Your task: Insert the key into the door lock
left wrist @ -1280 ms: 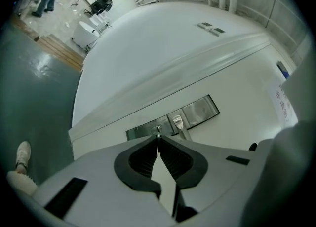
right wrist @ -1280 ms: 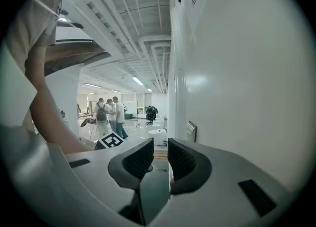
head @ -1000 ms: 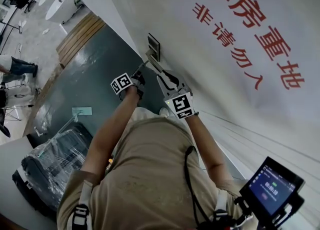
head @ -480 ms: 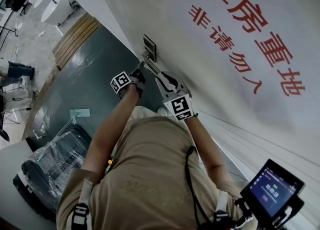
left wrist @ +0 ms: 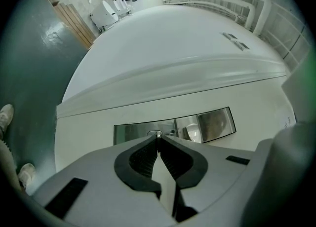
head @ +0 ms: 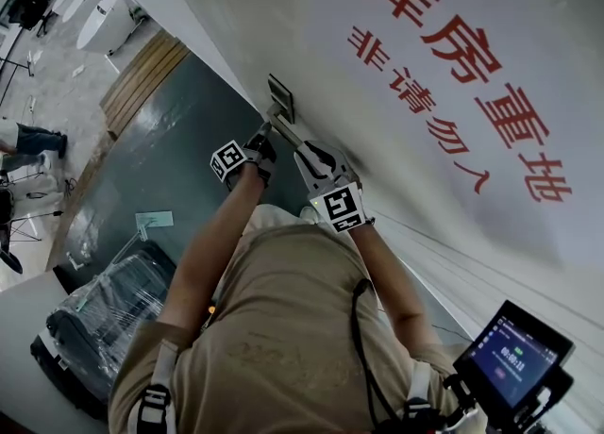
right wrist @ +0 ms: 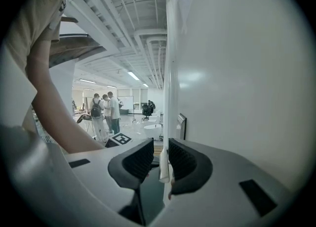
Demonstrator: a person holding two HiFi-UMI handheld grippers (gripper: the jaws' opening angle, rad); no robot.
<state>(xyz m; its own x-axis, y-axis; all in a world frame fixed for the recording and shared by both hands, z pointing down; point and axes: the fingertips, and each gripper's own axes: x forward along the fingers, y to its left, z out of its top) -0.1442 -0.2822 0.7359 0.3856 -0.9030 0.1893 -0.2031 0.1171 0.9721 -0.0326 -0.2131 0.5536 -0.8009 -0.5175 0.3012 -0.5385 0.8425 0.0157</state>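
The steel lock plate [head: 280, 97] sits on the white door [head: 406, 187]. My left gripper [head: 265, 130] is up against the plate, shut on a small metal key [left wrist: 157, 133] whose tip touches the lock plate [left wrist: 133, 132]. In the left gripper view only the key's tip shows past the pads. My right gripper [head: 310, 151] is just to its right, shut on the end of the silver lever handle [head: 288, 125]. A pale strip of that handle [right wrist: 163, 164] shows between its pads in the right gripper view, and the lock plate [right wrist: 181, 125] lies beyond.
Red characters [head: 453, 74] cover the door. On the dark green floor [head: 179, 149] lie a wrapped suitcase [head: 94, 319] and a paper [head: 153, 220]. A screen [head: 514, 357] hangs at my lower right. People [right wrist: 106, 110] stand far back. My shoes [left wrist: 6, 117] show at the left.
The left gripper has rolled a little at the lock plate while staying in place. The right gripper has kept still on the handle. My head view has shifted slightly.
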